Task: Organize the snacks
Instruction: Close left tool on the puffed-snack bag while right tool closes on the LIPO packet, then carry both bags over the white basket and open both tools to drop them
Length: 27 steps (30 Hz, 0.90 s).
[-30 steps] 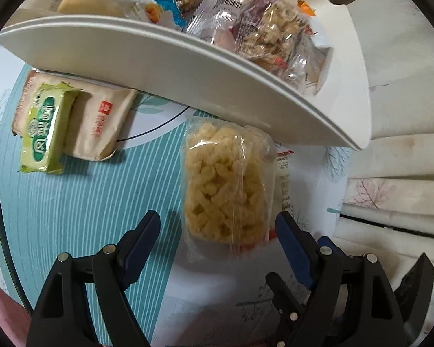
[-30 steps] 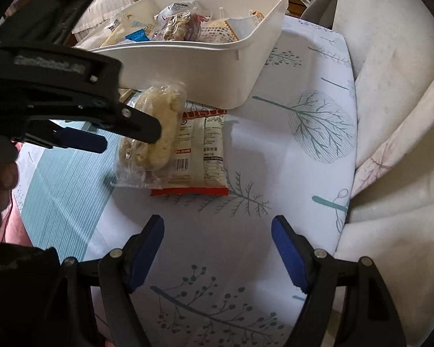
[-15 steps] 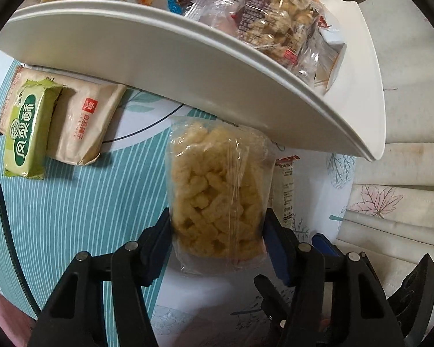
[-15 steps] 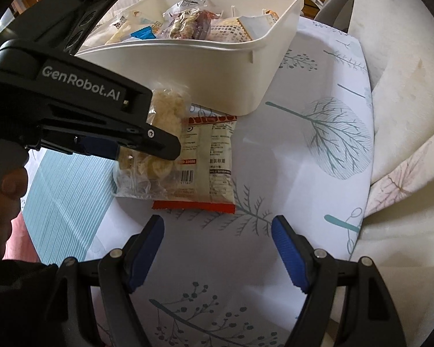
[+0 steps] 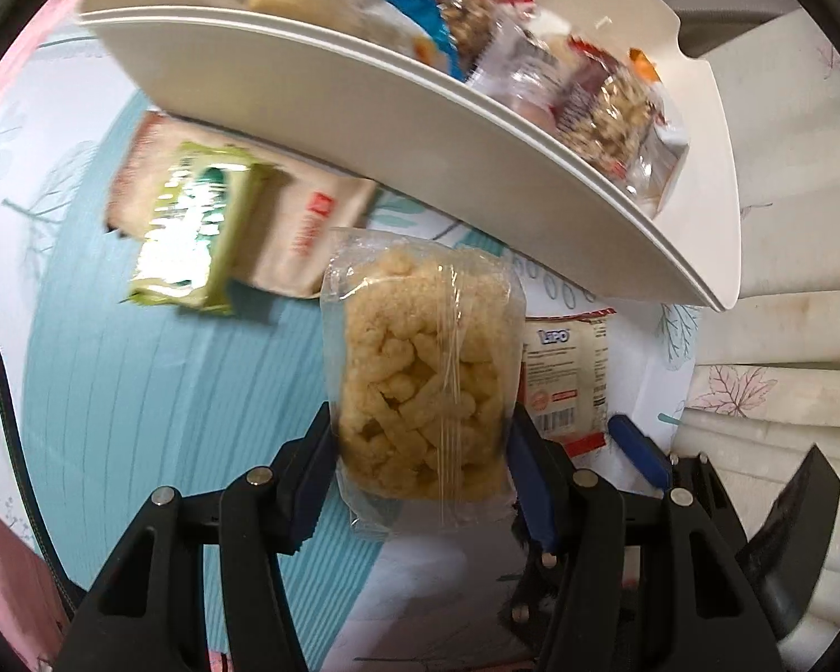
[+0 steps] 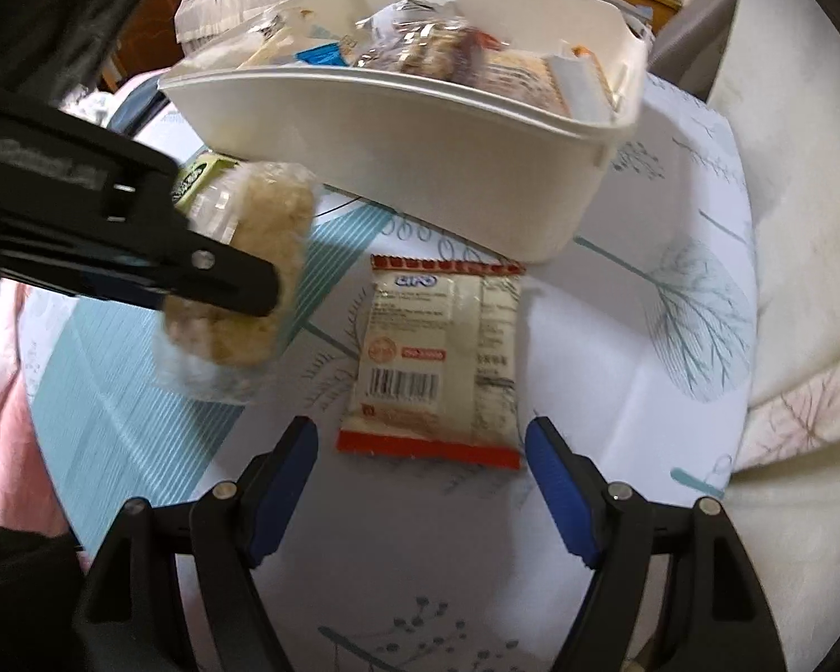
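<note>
Left wrist view: the left gripper (image 5: 420,442) has its jaws clamped on a clear bag of puffed corn snacks (image 5: 423,375), squeezing the lower half from both sides, bag pointing up toward the white bin (image 5: 364,129); the bin sits just past the bag and it's loaded with wrapped snacks, a blue-and-white packet (image 5: 420,22) and some nutty bars in clear wrap (image 5: 610,117) among them; off to the left on the teal striped part of the tablecloth (image 5: 129,392) there's a green packet (image 5: 201,235) lying on top of a beige packet (image 5: 308,224), both a bit blurry; to the right of the bag a red-edged Lipo packet (image 5: 568,375) lies flat on the cloth, partly hidden by the bag and the gripper's right finger

Right wrist view: the right gripper (image 6: 423,481) has its jaws spread wide with nothing between them, hovering just short of the Lipo packet (image 6: 437,358), which lies flat, barcode side up, in front of the bin (image 6: 420,157); the left gripper (image 6: 196,274) comes in from the left holding the puffed corn bag (image 6: 241,280) up off the table, beside the bin's near corner; a sliver of the green packet (image 6: 193,182) peeks out behind it
</note>
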Available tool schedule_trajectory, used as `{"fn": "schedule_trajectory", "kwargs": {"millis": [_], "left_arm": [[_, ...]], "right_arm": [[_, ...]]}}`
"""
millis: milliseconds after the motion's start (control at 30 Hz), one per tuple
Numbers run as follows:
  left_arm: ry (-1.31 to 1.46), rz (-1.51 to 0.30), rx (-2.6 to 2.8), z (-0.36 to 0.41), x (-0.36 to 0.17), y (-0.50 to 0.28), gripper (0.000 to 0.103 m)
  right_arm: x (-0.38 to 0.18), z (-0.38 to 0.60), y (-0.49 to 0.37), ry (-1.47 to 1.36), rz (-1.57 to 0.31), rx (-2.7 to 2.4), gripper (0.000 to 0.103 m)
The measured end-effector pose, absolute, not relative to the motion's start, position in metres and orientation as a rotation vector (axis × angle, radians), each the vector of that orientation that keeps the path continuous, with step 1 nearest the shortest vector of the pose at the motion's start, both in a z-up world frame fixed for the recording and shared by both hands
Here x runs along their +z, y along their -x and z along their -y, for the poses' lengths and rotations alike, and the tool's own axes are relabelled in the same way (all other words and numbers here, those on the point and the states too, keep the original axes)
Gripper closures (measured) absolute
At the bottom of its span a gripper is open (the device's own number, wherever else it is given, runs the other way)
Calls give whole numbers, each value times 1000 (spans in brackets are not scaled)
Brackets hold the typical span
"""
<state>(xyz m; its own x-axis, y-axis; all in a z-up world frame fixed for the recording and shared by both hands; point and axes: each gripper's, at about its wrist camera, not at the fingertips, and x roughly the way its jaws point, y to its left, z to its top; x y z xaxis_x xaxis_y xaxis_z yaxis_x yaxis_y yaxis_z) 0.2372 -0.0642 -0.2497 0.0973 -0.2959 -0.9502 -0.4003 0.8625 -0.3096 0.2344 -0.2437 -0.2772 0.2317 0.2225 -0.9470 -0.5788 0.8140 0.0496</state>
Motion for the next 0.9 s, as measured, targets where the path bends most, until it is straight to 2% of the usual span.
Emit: {"fn": "schedule_trajectory", "kwargs": {"millis": [233, 500, 900], "left_arm": [[579, -1467, 130, 41, -230, -217, 47], [568, -1420, 183, 22, -209, -198, 47], [571, -1349, 186, -19, -164, -198, 47]], "right_arm": [[-284, 235, -242, 351, -1223, 527, 27], [-283, 232, -253, 301, -1248, 492, 42], [-248, 212, -247, 184, -1263, 603, 45]]}}
